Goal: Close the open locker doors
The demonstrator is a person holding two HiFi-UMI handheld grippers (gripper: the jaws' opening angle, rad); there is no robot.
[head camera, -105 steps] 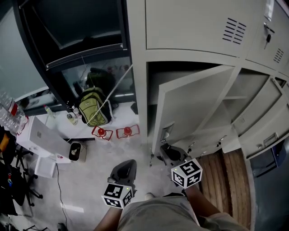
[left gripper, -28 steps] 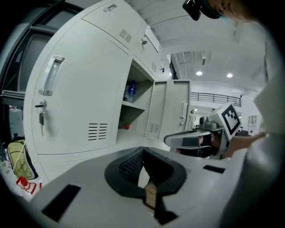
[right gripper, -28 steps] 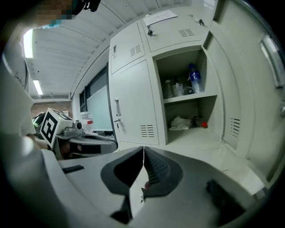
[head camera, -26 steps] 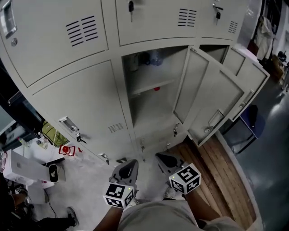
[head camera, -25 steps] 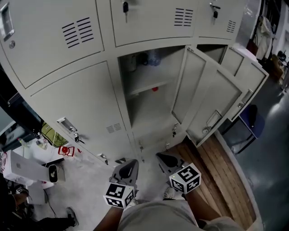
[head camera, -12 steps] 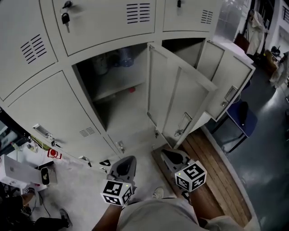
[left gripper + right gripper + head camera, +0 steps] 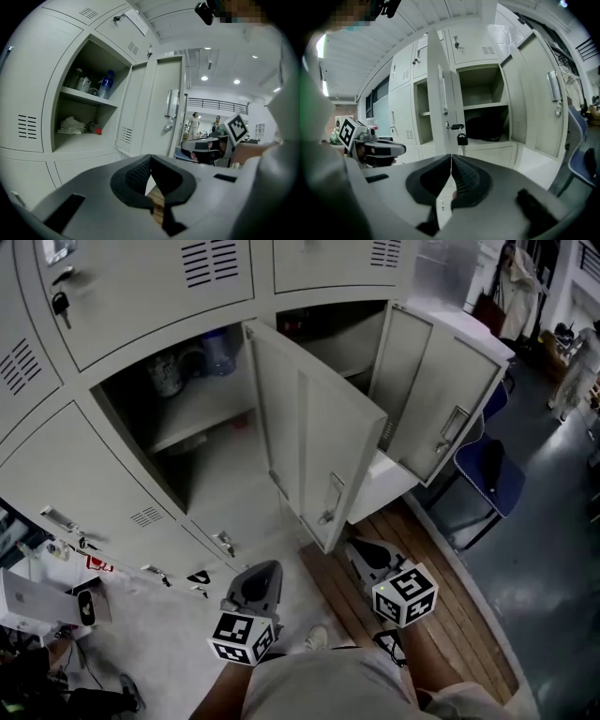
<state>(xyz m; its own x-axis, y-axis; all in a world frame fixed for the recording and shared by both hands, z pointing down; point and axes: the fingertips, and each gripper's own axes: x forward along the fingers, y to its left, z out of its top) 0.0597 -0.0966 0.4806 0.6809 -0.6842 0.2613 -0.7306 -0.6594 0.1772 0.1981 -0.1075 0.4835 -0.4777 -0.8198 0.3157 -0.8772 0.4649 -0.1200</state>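
since half a second ago the view has swung right: the near open door (image 7: 319,451) and far open door (image 7: 441,395), flat pale-grey sheet metal, now stand ahead. left gripper (image 7: 265,569) and right gripper (image 7: 362,550) hang pinched together, empty.

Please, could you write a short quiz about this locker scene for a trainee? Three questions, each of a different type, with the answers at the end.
1. Multiple choice: how many doors stand open? A) one B) two C) four
2. True or false: the left gripper and the right gripper are both shut and hold nothing.
3. Fill the gap: from the latch of the near door hangs a ___.

Key
1. B: the near door and the far door.
2. True: each pair of jaws is pressed together with nothing between them.
3. padlock
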